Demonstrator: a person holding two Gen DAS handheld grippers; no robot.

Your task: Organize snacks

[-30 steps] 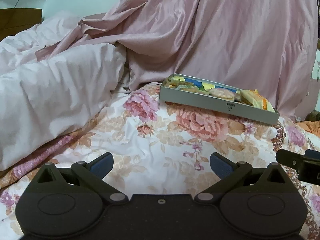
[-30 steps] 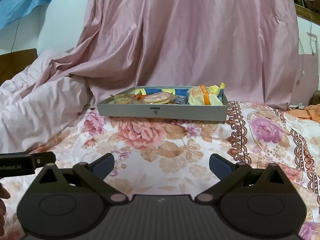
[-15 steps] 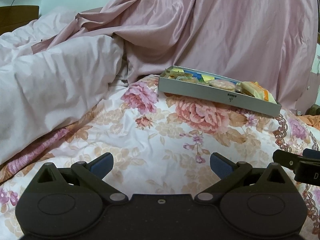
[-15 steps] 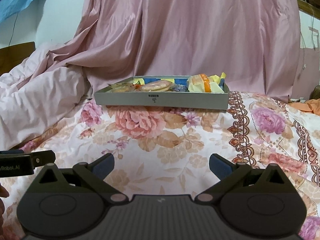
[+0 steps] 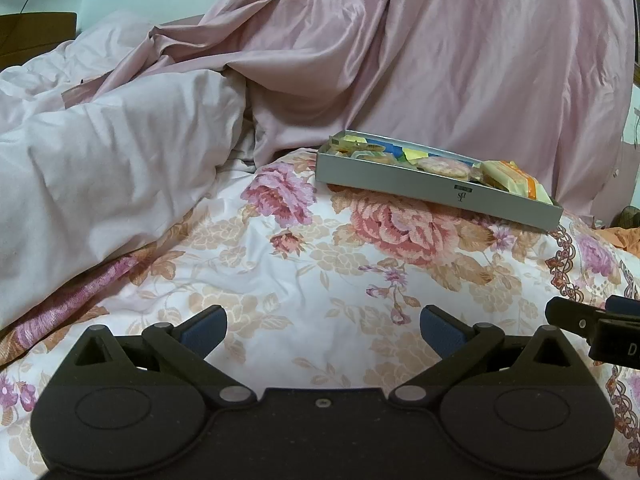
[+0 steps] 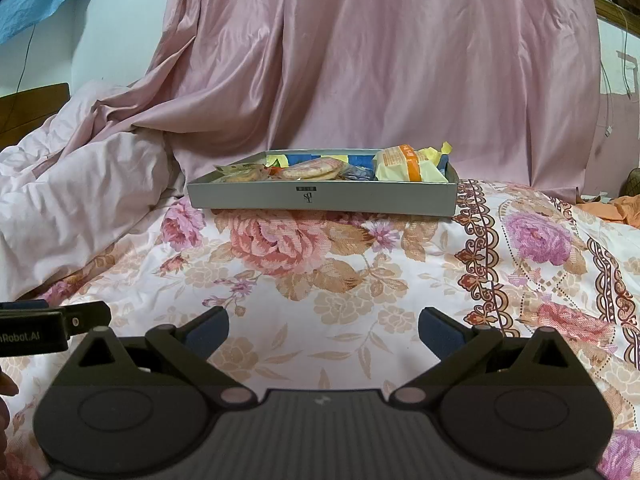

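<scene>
A shallow grey box point(image 6: 320, 199) full of wrapped snacks sits on the floral bedspread point(image 6: 340, 280) ahead of me; it also shows in the left wrist view point(image 5: 432, 190), to the upper right. In it lie a round cracker pack point(image 6: 314, 169) and a yellow and orange wrapped cake point(image 6: 408, 166). My left gripper point(image 5: 323, 330) is open and empty, low over the bedspread, well short of the box. My right gripper point(image 6: 323, 330) is open and empty too, in front of the box.
A pale pink duvet point(image 5: 100, 168) is heaped at the left. A pink satin sheet point(image 6: 380, 60) hangs behind the box. Orange cloth point(image 6: 616, 210) lies at the far right. The right gripper's side point(image 5: 600, 332) shows at the left view's right edge.
Both grippers have tilted or dropped a little, so the box sits lower in both views. Both stay open and empty.
</scene>
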